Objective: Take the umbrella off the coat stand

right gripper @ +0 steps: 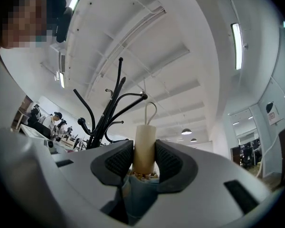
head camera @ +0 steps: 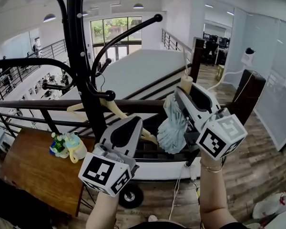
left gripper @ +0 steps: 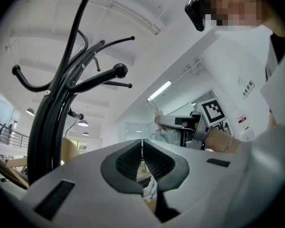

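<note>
A folded pale blue umbrella (head camera: 174, 124) with a cream handle (right gripper: 145, 147) and a thin white loop (right gripper: 150, 111) is held off the black coat stand (head camera: 81, 56). My right gripper (right gripper: 144, 158) is shut on the umbrella's handle, to the right of the stand and clear of its hooks. Lower and nearer the pole, my left gripper (head camera: 129, 131) has its jaws shut with nothing between them (left gripper: 142, 159). The umbrella's canopy hangs down below the right jaws.
A wooden hanger (head camera: 112, 107) hangs on one of the stand's hooks. Behind runs a black railing (head camera: 47, 106). A wooden table (head camera: 38, 168) at lower left carries a small bunch of toys (head camera: 66, 146). The stand's wheeled base (head camera: 130, 196) is below my left gripper.
</note>
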The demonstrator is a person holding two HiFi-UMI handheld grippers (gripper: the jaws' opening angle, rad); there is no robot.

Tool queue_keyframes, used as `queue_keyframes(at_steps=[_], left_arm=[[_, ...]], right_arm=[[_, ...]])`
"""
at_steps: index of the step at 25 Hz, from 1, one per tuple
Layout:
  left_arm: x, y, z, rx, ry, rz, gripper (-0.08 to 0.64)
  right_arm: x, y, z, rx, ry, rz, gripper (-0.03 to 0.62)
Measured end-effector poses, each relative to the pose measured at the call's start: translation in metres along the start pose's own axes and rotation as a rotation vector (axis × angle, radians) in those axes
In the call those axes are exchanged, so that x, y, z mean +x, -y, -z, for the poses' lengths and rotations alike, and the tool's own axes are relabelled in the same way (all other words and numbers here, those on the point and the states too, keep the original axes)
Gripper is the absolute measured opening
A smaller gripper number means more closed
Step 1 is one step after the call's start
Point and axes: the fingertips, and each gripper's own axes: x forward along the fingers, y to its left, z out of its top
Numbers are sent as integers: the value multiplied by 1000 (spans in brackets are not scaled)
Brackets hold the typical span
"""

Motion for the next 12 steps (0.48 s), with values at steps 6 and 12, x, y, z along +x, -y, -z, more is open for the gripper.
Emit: queue_keyframes(at_steps=[6,12], left_arm=[[-14,4,10,-30,-23,26,18],[-24,14,19,-64,-42,55,18]], right_arm=[[-26,-14,26,28,-49,27,149],[-50,-29,46,52,-96,59,149]])
